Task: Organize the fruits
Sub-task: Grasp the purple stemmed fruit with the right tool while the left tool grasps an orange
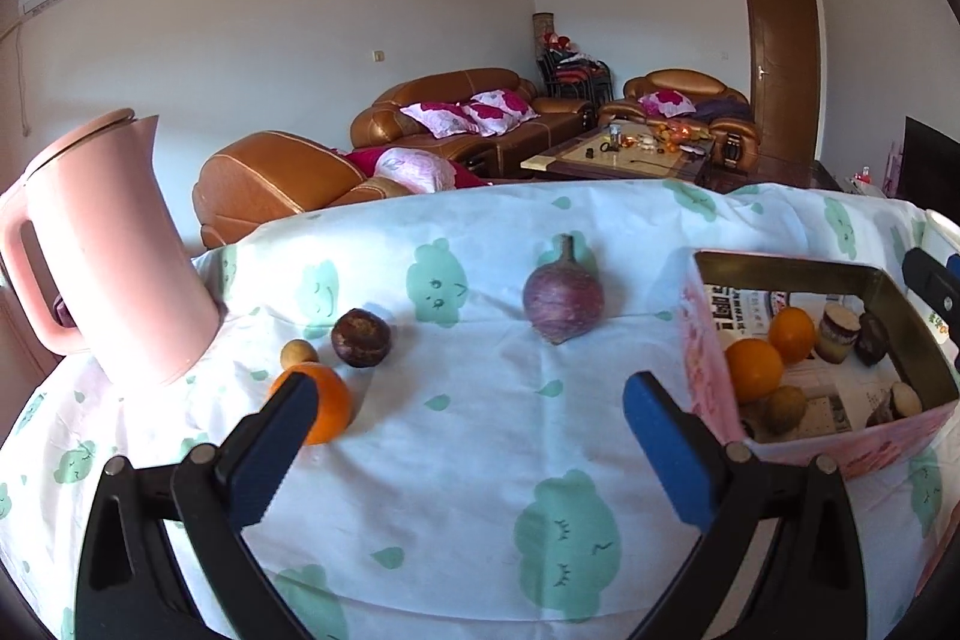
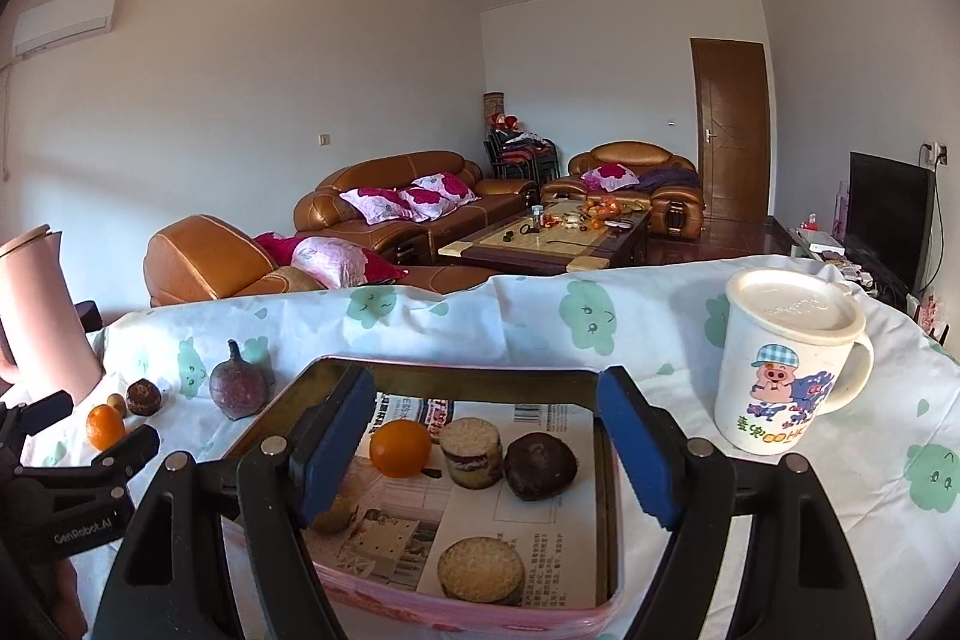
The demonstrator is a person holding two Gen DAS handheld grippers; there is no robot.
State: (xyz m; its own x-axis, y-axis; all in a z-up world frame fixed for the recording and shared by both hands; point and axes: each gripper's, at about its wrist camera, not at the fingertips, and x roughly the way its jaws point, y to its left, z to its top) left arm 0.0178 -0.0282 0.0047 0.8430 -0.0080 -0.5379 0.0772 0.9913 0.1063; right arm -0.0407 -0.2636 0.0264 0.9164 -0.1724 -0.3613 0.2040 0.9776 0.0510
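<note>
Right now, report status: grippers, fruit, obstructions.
Left gripper open, empty, over cloth. Right gripper open, empty, above the tin. Orange, two small fruits, purple root outside it. Pink kettle crowds the orange.

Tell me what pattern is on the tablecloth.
White tablecloth printed with mint-green smiling cloud shapes; it shows best in the left wrist view.

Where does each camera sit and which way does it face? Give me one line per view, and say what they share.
Left wrist: rides the left gripper, facing across the table at the loose orange, purple fruit and pink kettle; own open blue fingers show.
Right wrist: rides the right gripper, facing over the tin box beside the cartoon mug; own open fingers show, plus the left gripper at the left edge.
Shared: box, loose fruits, kettle, patterned tablecloth, brown sofas beyond.
</note>
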